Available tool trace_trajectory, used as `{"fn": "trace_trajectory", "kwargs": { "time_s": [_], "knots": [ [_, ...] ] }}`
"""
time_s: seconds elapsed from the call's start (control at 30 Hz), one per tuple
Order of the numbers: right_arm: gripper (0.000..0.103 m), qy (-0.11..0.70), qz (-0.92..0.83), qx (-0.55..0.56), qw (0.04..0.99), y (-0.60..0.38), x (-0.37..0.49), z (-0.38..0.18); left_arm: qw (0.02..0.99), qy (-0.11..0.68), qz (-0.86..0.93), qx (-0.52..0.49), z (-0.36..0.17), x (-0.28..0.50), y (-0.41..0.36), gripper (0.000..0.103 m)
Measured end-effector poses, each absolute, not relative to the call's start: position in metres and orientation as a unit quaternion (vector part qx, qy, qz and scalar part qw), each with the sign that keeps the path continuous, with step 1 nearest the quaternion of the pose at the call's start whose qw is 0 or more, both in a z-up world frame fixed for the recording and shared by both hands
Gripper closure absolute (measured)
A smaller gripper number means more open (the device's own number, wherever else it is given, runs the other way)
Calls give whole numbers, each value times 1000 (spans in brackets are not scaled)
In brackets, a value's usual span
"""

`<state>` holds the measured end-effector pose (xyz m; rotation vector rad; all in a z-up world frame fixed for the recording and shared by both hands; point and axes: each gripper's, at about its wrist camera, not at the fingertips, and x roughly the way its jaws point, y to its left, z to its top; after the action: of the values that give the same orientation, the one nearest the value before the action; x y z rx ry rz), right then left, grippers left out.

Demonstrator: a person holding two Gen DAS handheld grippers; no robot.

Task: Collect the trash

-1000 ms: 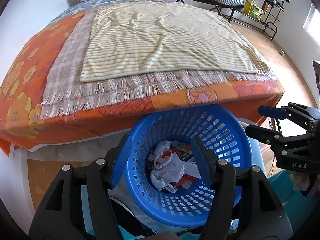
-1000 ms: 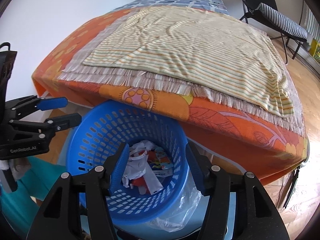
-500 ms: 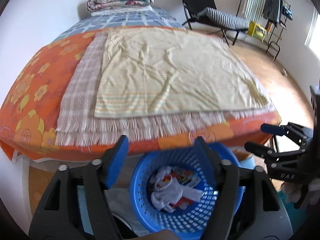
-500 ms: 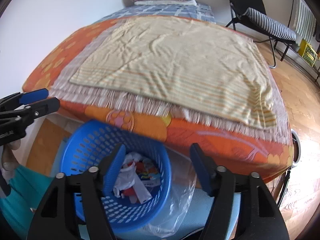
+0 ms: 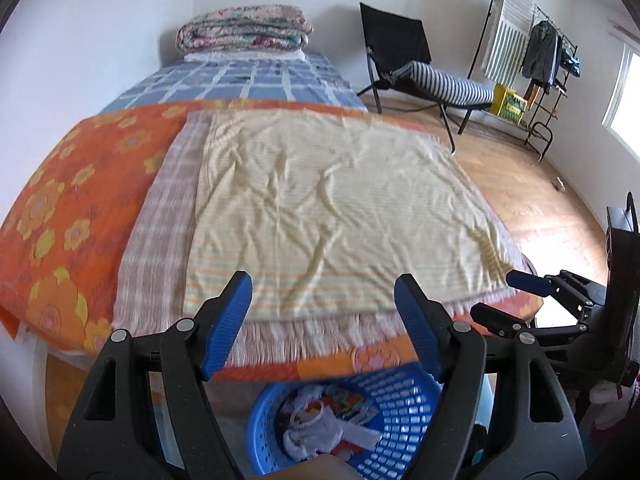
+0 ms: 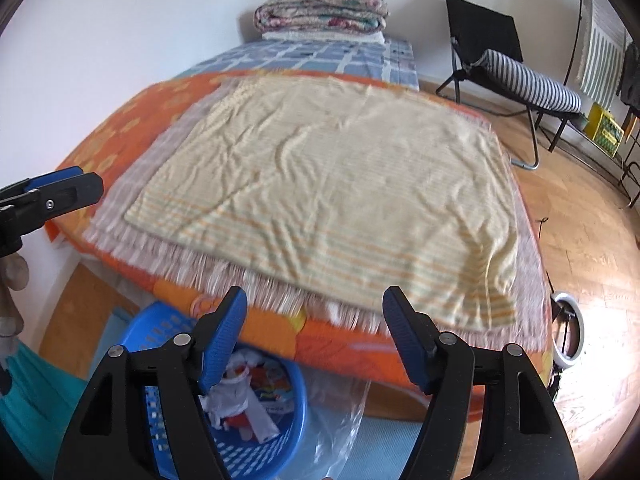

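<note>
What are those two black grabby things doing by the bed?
A person is holding a grabber in each hand to collect trash. The left gripper and the right gripper are both open with nothing between their fingers. Below them, at the foot of the bed, a blue basket already holds crumpled paper and wrappers. A clear plastic bag lies beside the basket. No trash shows on the bed covers.

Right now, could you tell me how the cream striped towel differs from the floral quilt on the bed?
The cream striped towel lies spread flat near the bed's foot; the floral quilt sits folded into a thick stack at the head. The towel is pale with thin stripes; the quilt has a busy pink and green pattern. The towel rests on a fringed plaid blanket; the quilt rests on something white. Both are on the bed.
</note>
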<state>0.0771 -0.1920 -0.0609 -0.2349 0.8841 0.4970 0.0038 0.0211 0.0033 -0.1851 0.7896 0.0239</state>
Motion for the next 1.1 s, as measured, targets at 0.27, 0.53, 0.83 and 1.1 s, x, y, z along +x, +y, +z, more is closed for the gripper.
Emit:
{"fn": "trace_trajectory", "kwargs": {
  "time_s": [0.27,0.53,0.83,1.1],
  "knots": [
    [33,402,235,-88,881,-194,101,-43,930,358,4,-89,21,26,20,21],
    [33,403,233,-56,883,-198,124,-46,927,361,14,-97,14,41,27,20],
    [33,403,230,-24,886,-201,143,-46,922,373,27,-103,8,52,32,19],
    [33,408,231,-11,883,-202,149,-48,920,377,51,-94,7,55,36,9]
  ]
}}
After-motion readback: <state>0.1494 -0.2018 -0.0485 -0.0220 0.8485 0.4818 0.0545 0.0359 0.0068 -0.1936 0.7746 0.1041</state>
